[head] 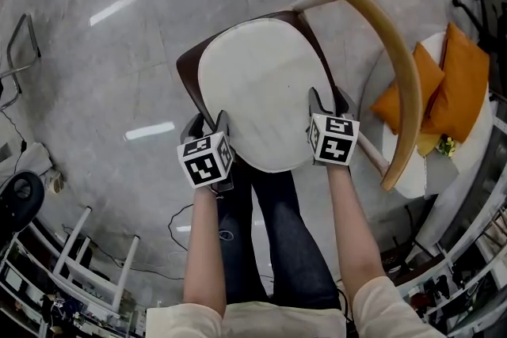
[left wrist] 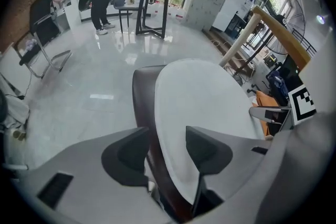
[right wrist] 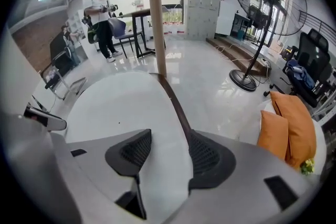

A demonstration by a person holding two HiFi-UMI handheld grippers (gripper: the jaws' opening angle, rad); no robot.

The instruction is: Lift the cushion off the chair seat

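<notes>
A white oval cushion lies on the dark brown chair seat, whose curved wooden backrest is at the right. My left gripper sits at the cushion's near left edge. In the left gripper view the left gripper is open, with the seat rim and the edge of the cushion between its jaws. My right gripper is at the cushion's right edge. The right gripper is open, astride the cushion edge and the seat rim.
Orange pillows lie on a white round table to the right of the chair. A standing fan and a person by a dark table are farther off. A folding chair stands to the left. Cables run over the floor.
</notes>
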